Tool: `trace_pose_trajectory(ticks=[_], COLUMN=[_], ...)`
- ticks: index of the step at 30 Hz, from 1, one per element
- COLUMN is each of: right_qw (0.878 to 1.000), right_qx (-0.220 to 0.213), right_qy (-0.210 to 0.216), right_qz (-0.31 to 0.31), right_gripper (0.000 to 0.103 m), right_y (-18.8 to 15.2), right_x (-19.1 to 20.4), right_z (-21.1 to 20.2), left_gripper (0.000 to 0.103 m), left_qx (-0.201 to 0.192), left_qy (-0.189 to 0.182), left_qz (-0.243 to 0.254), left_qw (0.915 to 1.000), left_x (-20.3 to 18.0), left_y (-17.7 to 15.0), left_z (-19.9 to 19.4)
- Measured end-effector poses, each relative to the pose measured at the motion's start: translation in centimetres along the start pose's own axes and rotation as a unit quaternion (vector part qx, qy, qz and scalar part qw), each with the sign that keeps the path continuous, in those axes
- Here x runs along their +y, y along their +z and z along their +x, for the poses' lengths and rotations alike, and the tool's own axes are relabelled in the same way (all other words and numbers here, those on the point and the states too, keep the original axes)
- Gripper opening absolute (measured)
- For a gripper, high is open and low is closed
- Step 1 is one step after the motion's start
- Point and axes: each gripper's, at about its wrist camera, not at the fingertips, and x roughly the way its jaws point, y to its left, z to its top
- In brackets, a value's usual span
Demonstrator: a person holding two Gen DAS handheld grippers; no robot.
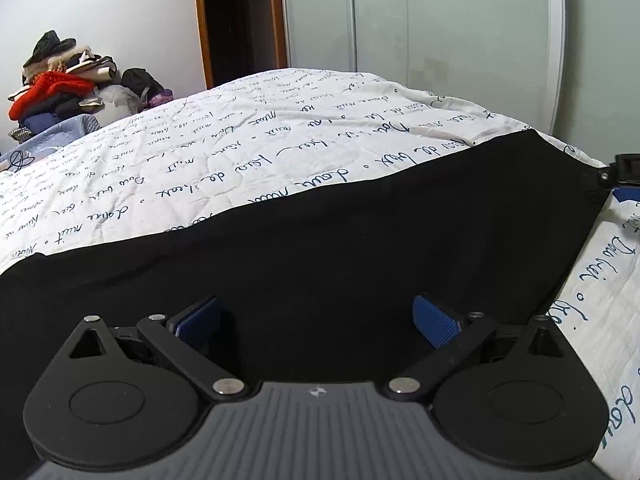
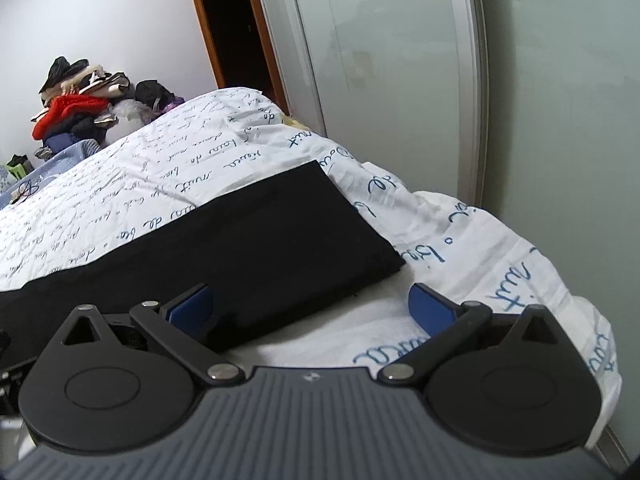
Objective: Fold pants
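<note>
Pants [image 1: 320, 240]: black, laid flat in a long band across the bed, on the quilt [image 1: 240, 136]. In the right wrist view the same pants [image 2: 260, 232] are seen to end in a squared edge near the bed's right side, with one corner lying just ahead of the gripper.

Left gripper [image 1: 316, 320]: jaws spread wide, nothing clamped. It is held low over the middle of the black cloth; both blue pads [image 1: 434, 320] are seen apart with only flat fabric beneath them. Whether the pads touch the cloth cannot be told.

Right gripper [image 2: 310, 308]: jaws also spread wide, nothing clamped. The left pad [image 2: 188, 308] is placed over the black cloth, the right one over bare quilt; the near edge of the pants runs between them. A small part of this gripper [image 1: 624, 168] is seen in the left wrist view at the far right corner of the pants.

Quilt: white, printed with blue handwriting, lightly creased.

Clothes pile [image 1: 60, 84]: red, black, beige and blue items, heaped beyond the bed's far left corner against the wall.

Wardrobe doors [image 1: 420, 20]: pale, frosted, behind the bed.

Doorway [image 1: 240, 12]: dark, wood-framed, left of the doors.
</note>
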Motion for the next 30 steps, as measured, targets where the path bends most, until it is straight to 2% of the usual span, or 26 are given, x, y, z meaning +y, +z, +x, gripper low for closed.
trace_pose_trajectory(ticks=[6, 8, 10, 12, 13, 14, 16, 18, 20, 23, 26, 30], right_qw=[0.999, 0.998, 0.996, 0.995, 0.994, 0.994, 0.993, 0.993, 0.996, 0.996, 0.985, 0.967], right_qx=[-0.008, -0.014, -0.020, -0.025, -0.026, -0.028, -0.033, -0.042, -0.049, -0.064, -0.076, -0.091], right_qy=[0.020, 0.023, 0.025, 0.023, 0.018, 0.012, 0.005, 0.016, -0.005, -0.060, -0.088, -0.102], right_qz=[0.038, 0.057, 0.079, 0.096, 0.100, 0.105, 0.115, 0.113, 0.076, -0.031, -0.127, -0.217], right_gripper=[0.101, 0.090, 0.083, 0.069, 0.056, 0.039, 0.022, 0.017, 0.016, 0.015, 0.015, 0.015], right_y=[0.6, 0.7, 0.7, 0.6, 0.5, 0.6, 0.5, 0.4, 0.2, -0.1, -0.6, -1.8], right_x=[-0.4, -0.9, -1.5, -1.9, -2.0, -2.2, -2.6, -2.6, -1.4, 1.9, 5.0, 8.1], right_z=[0.7, 0.9, 1.0, 0.9, 0.8, 0.8, 0.5, 0.2, -0.1, -0.4, -0.7, -0.8], left_gripper=[0.103, 0.103, 0.103, 0.103, 0.103, 0.103, 0.103, 0.103, 0.103, 0.103, 0.103, 0.103], left_qx=[-0.004, -0.005, -0.005, -0.005, -0.005, -0.005, -0.005, -0.004, 0.004, 0.024, 0.032, 0.040], left_qy=[0.000, 0.000, 0.000, 0.000, 0.000, 0.000, 0.000, -0.002, -0.007, -0.026, -0.059, -0.108], left_qz=[0.000, 0.000, 0.000, 0.000, 0.000, 0.000, 0.000, -0.001, -0.001, -0.009, -0.054, -0.119], left_qw=[1.0000, 1.0000, 1.0000, 1.0000, 1.0000, 1.0000, 1.0000, 1.0000, 1.0000, 0.9993, 0.9963, 0.9862], left_x=[0.0, 0.0, 0.0, 0.0, 0.0, 0.0, 0.0, 0.0, 0.2, 0.8, 1.8, 2.9], left_y=[-0.1, -0.2, -0.2, -0.2, -0.2, -0.2, -0.2, -0.2, 0.1, 1.4, 2.7, 4.3], left_z=[-0.1, -0.2, -0.2, -0.2, -0.2, -0.2, -0.2, -0.2, -0.4, -0.4, -0.5, 0.1])
